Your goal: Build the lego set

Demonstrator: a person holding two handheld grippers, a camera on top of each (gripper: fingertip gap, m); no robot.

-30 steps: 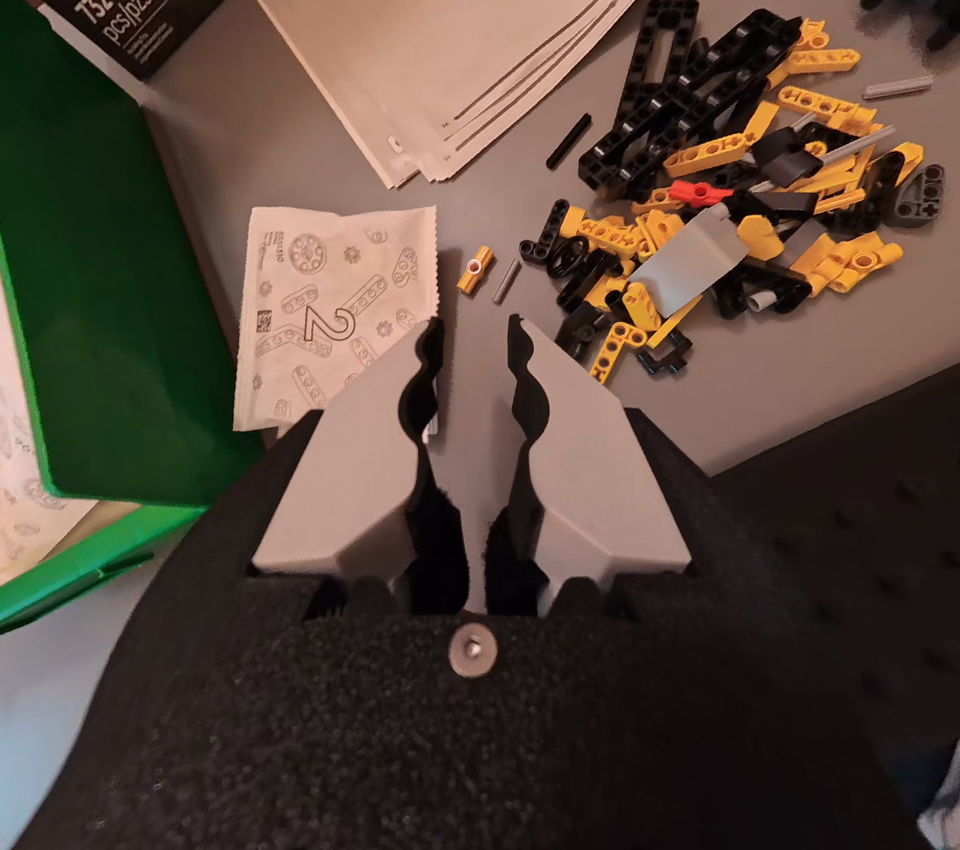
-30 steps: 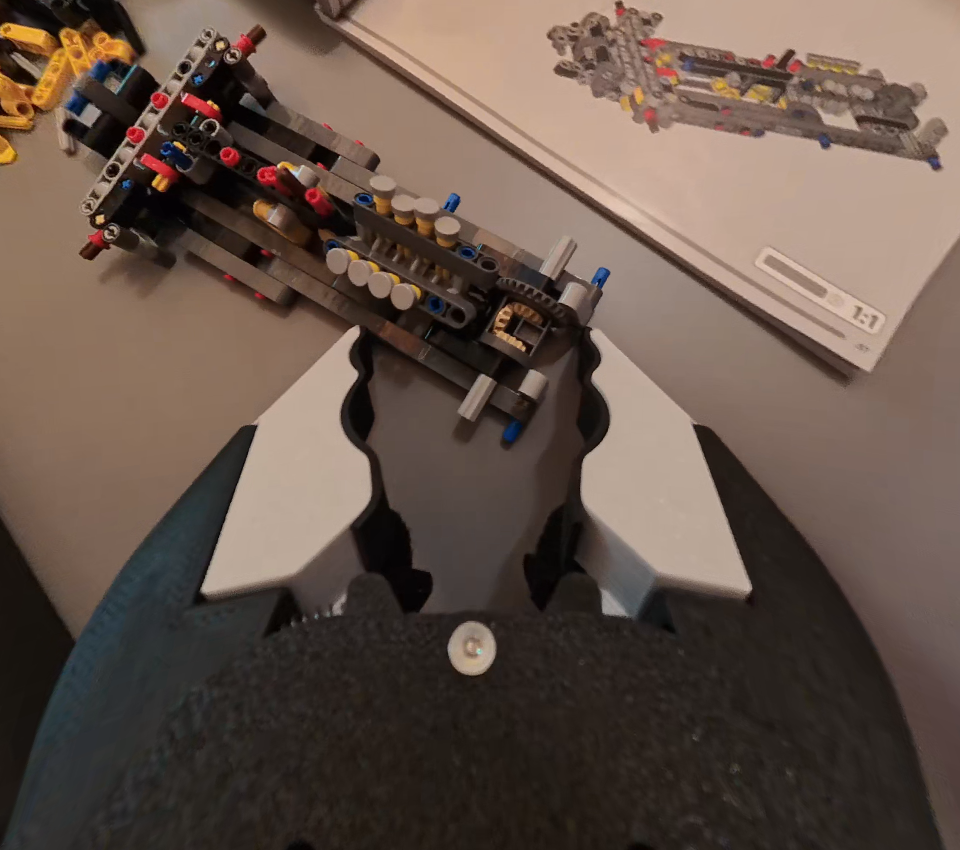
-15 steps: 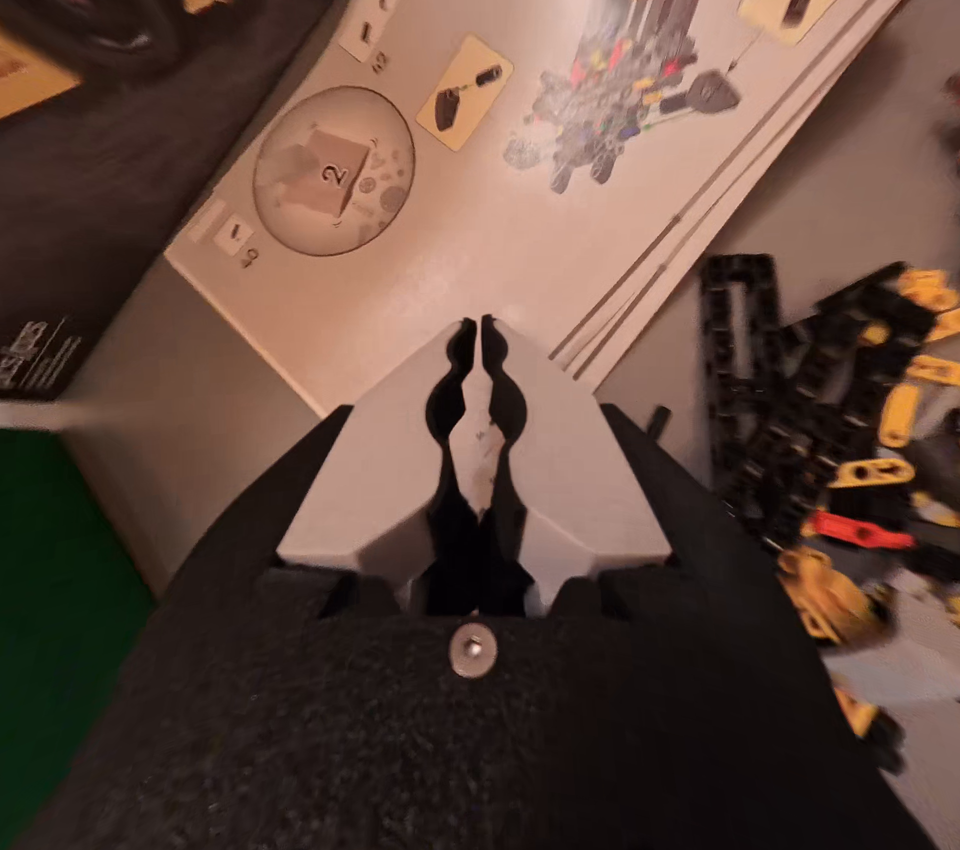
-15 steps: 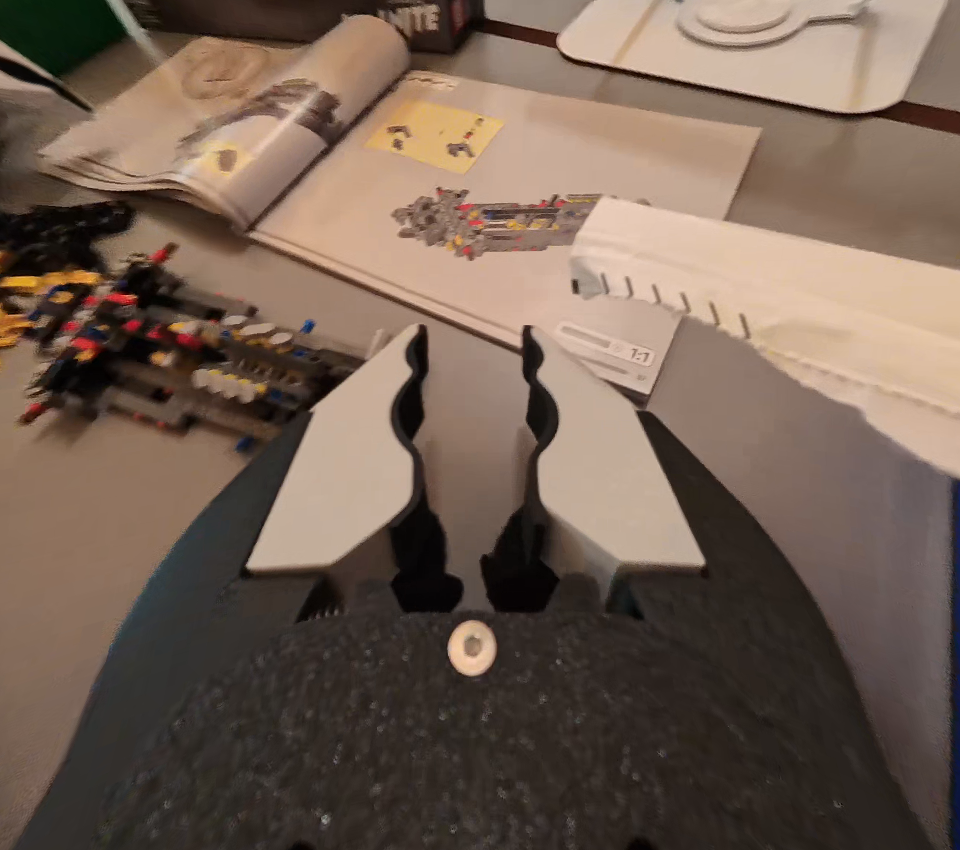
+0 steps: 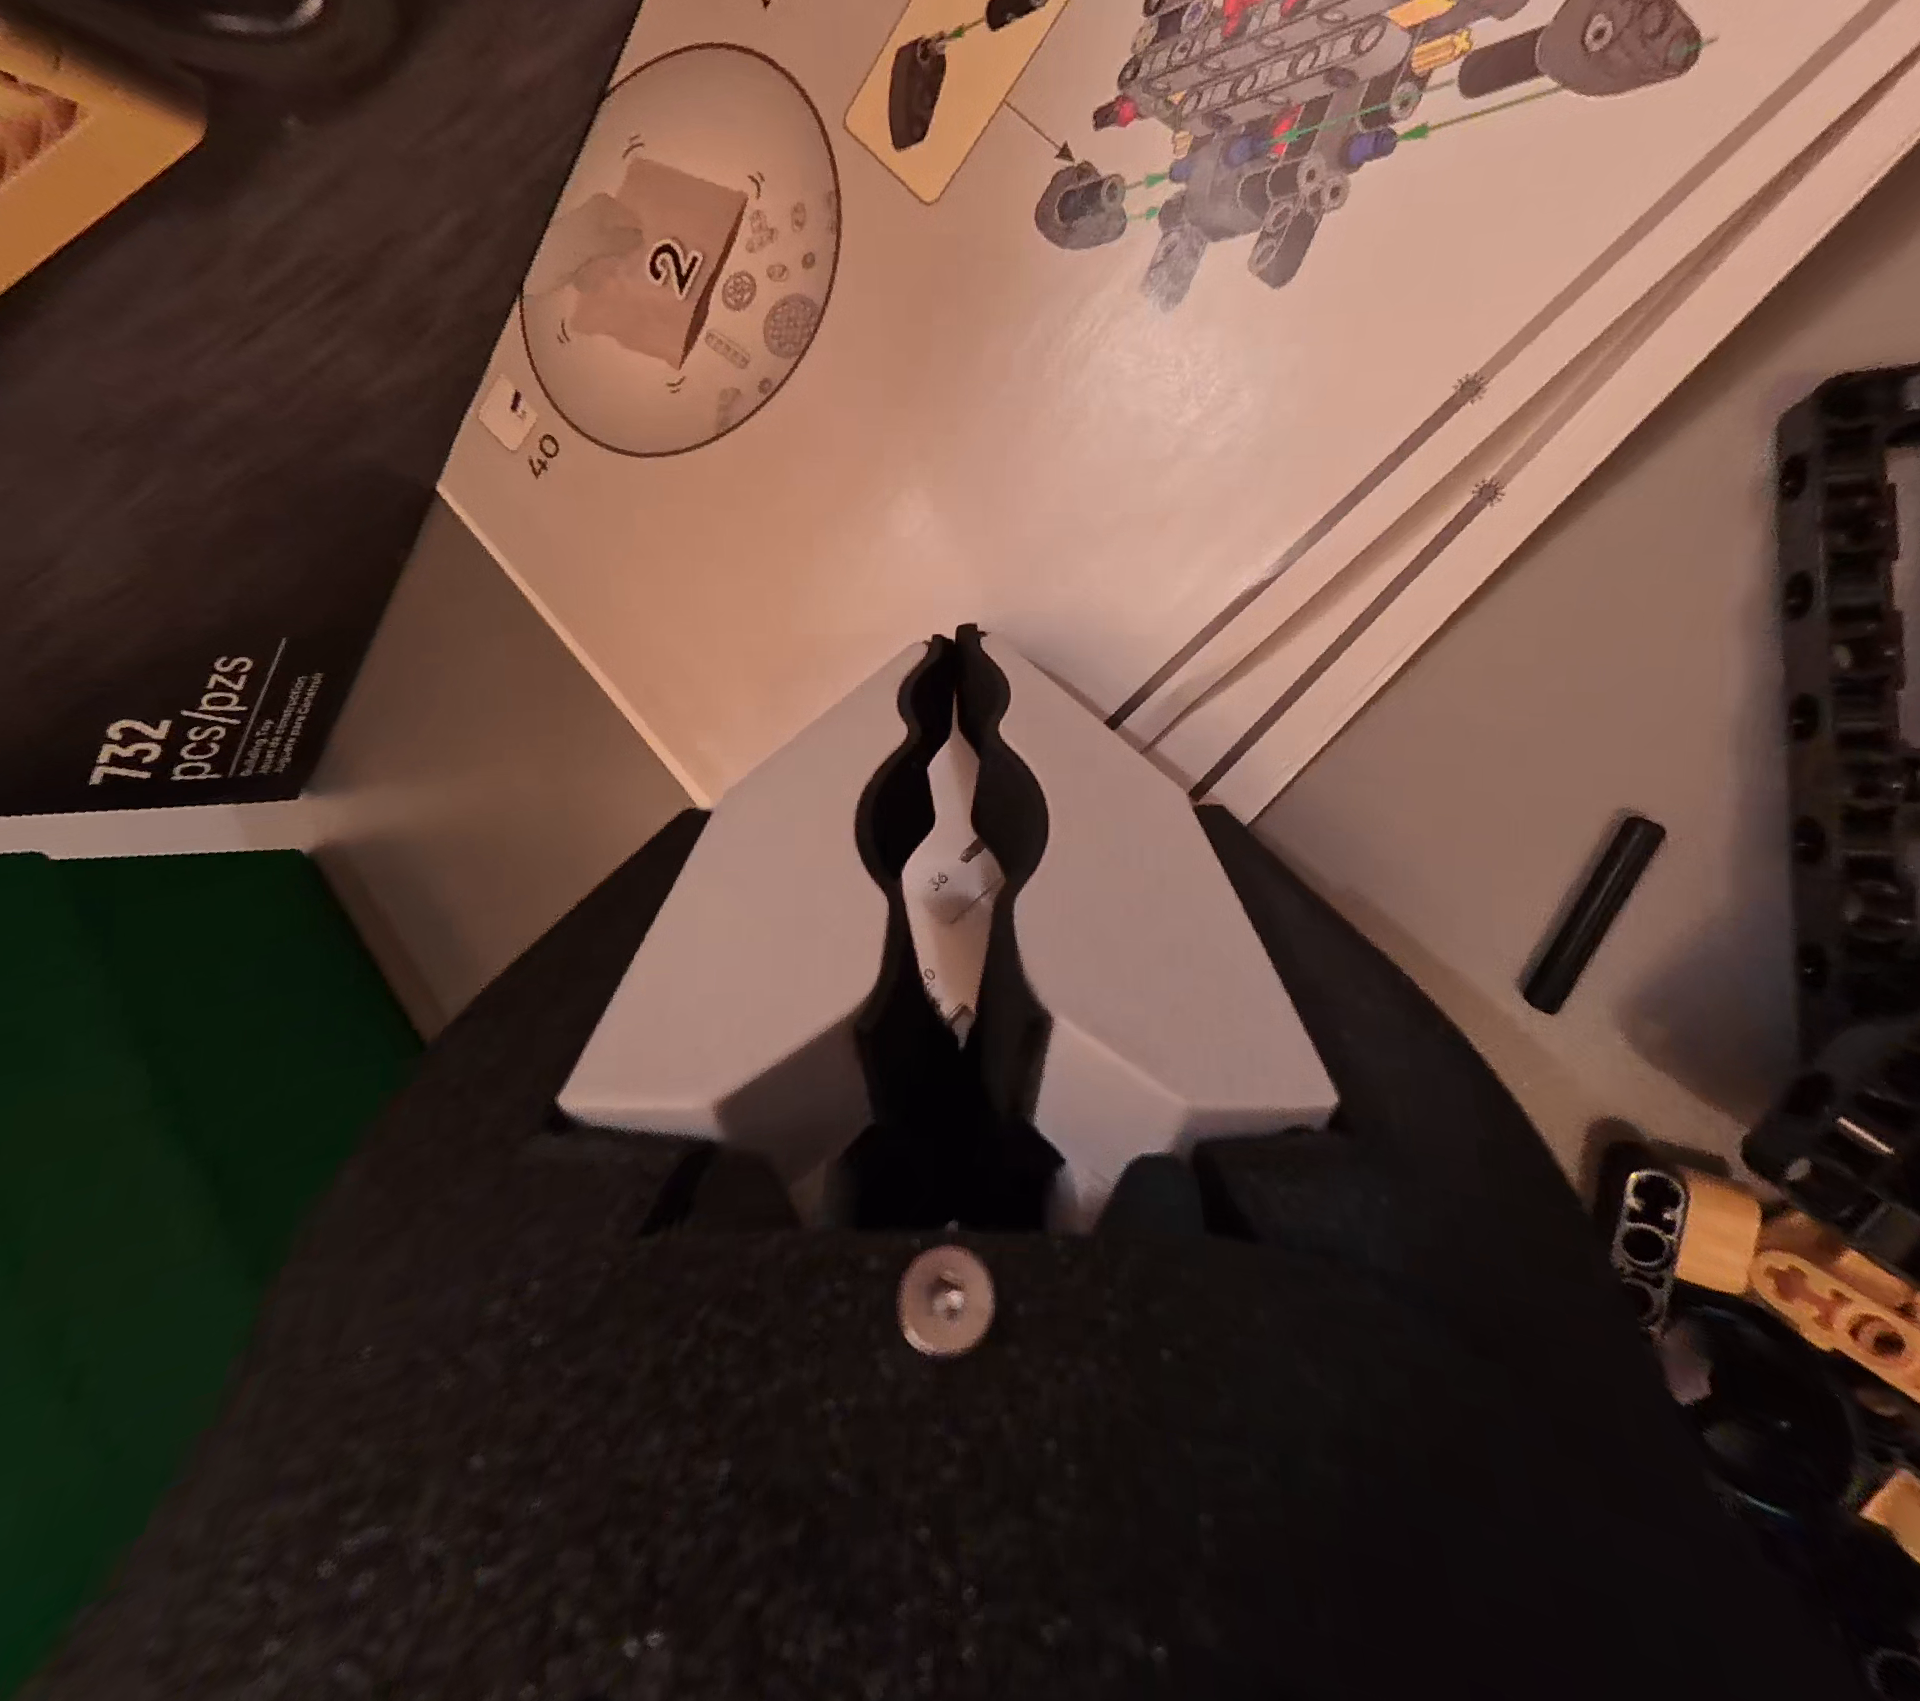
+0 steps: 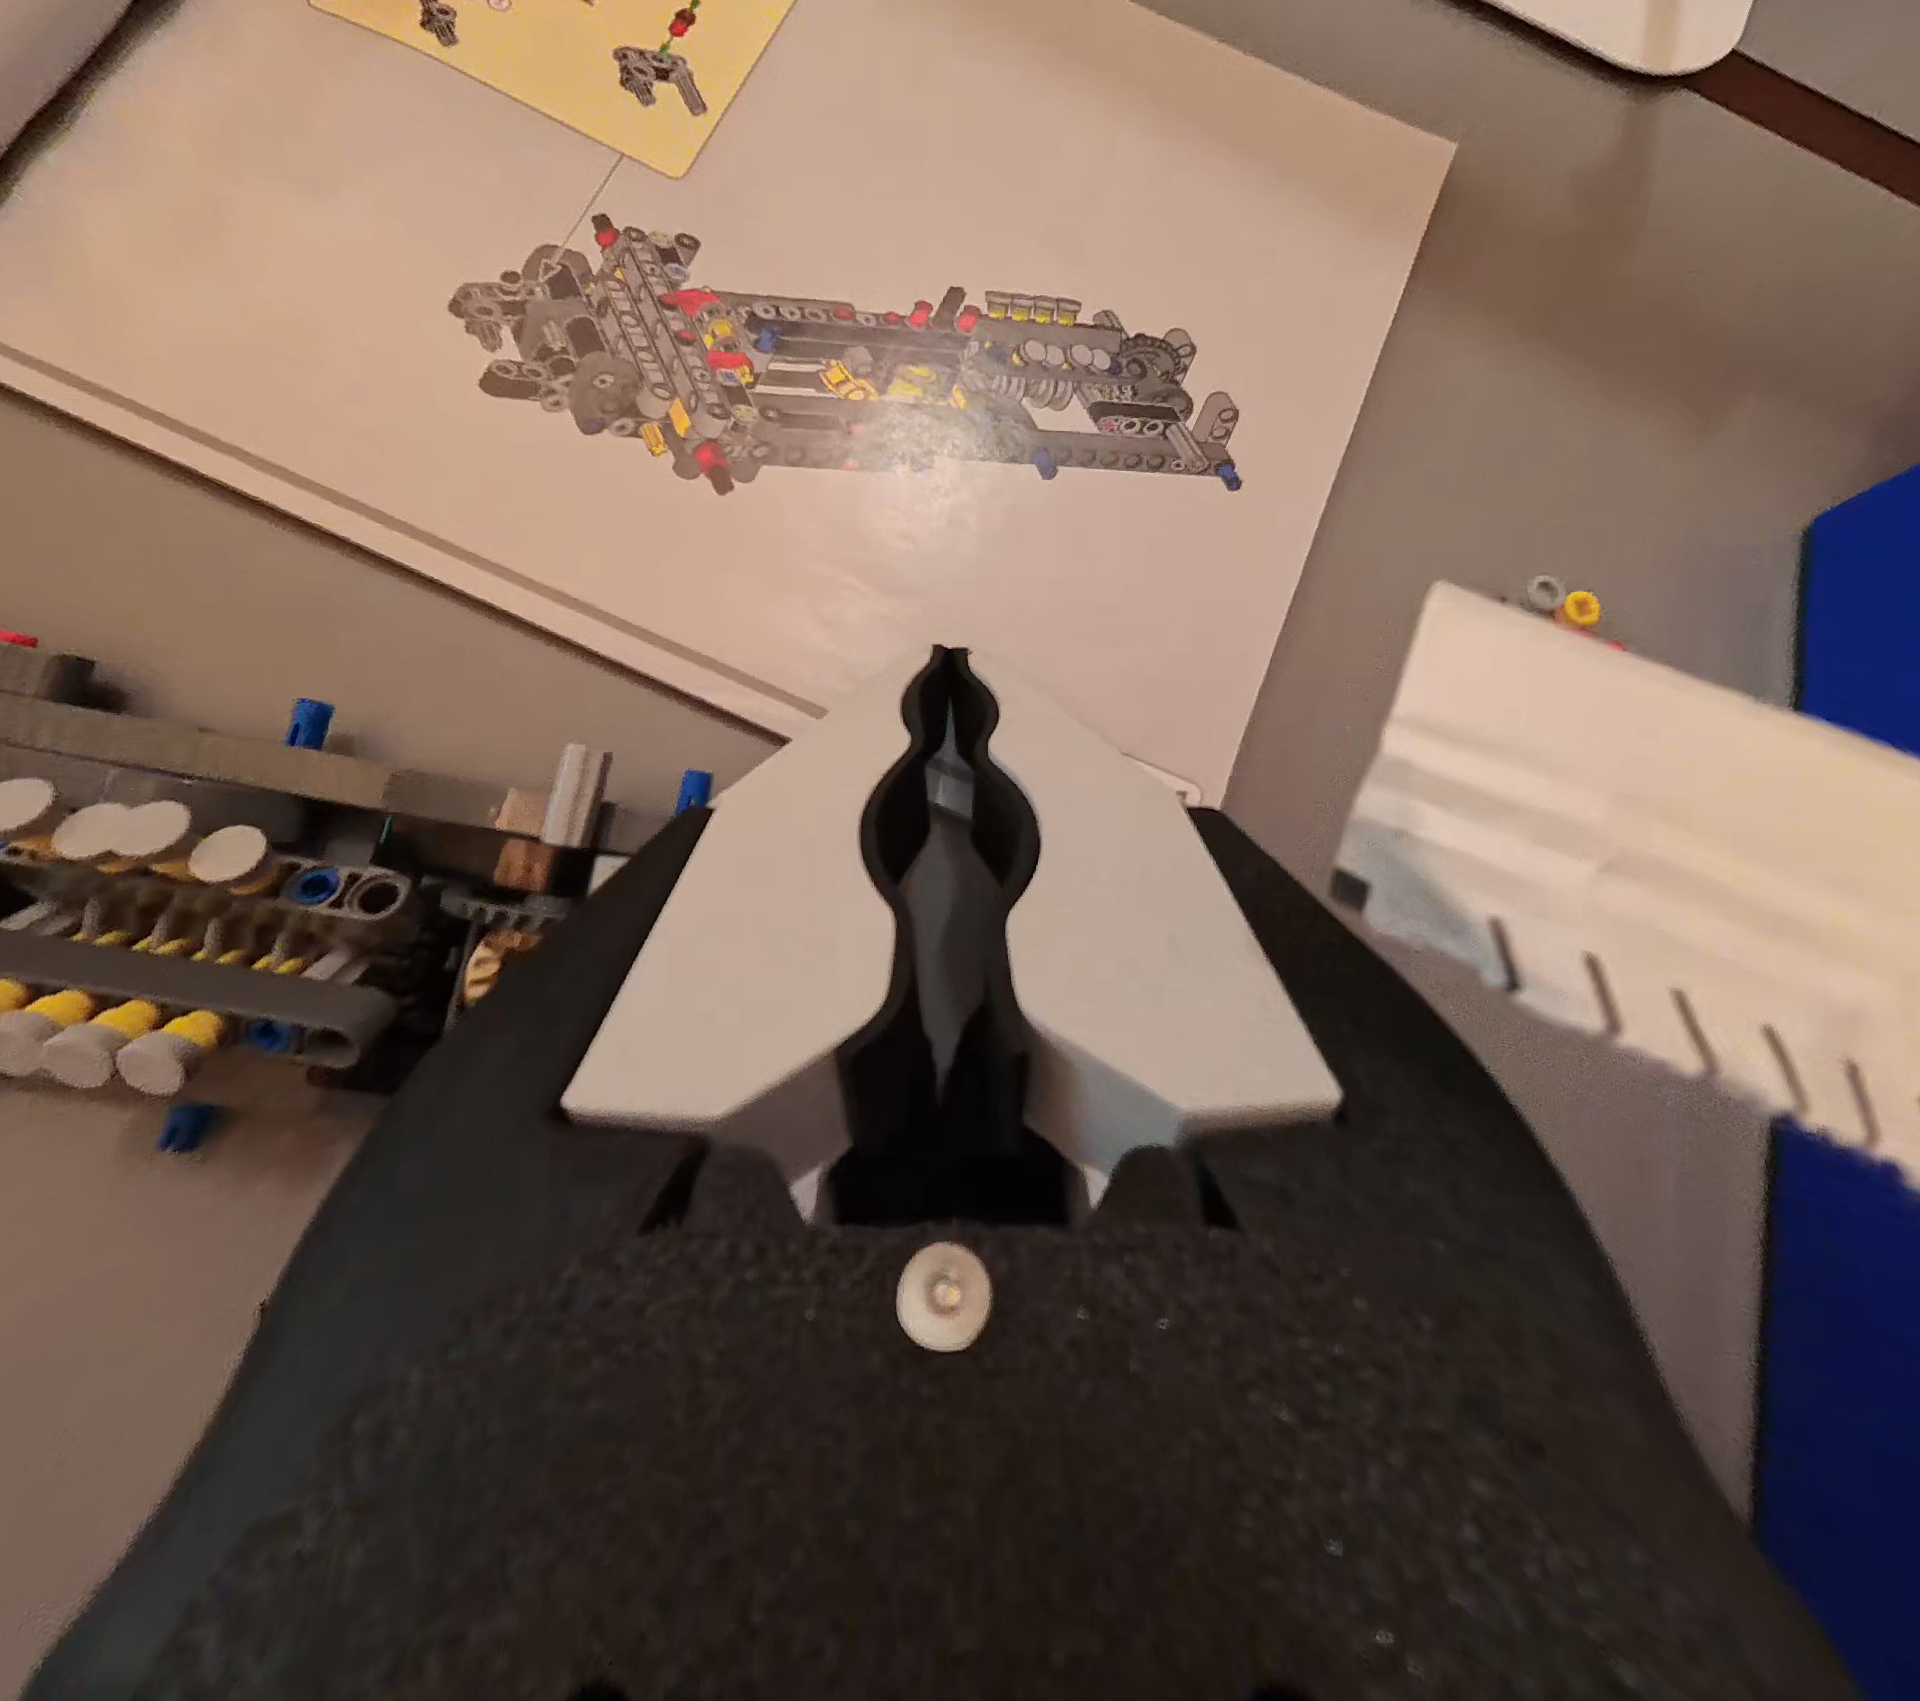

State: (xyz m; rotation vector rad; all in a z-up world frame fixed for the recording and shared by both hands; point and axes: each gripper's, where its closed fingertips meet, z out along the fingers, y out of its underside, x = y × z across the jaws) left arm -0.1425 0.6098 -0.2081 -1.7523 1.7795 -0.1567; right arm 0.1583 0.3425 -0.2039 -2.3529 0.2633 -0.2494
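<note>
On the grey surface [image 6: 1579, 280], biggest hazard first: could crease or tear the open instruction booklet [image 5: 1039, 488] if yanked by the pinched corner, or drag it whole across the surface; could then sweep its edge into the half-built chassis [image 6: 208, 913], lying just beside the booklet and to the left of the right tongs, or into the loose parts pile [image 5: 1849, 695], scattering both; might also flick away the black axle [image 5: 1590, 913] lying alone near the page edge, or the stray blue pin [image 6: 185, 1124] beside the chassis. As to pose: left tongs [image 5: 956, 638] angled steeply down, tips pressed together, with a sliver of printed paper showing between the fingers, so judged clamped on a page corner; right tongs [image 6: 951, 652] likewise tipped down over the opposite page's near corner, tips closed; cannot tell whether gripping paper or nothing.
</note>
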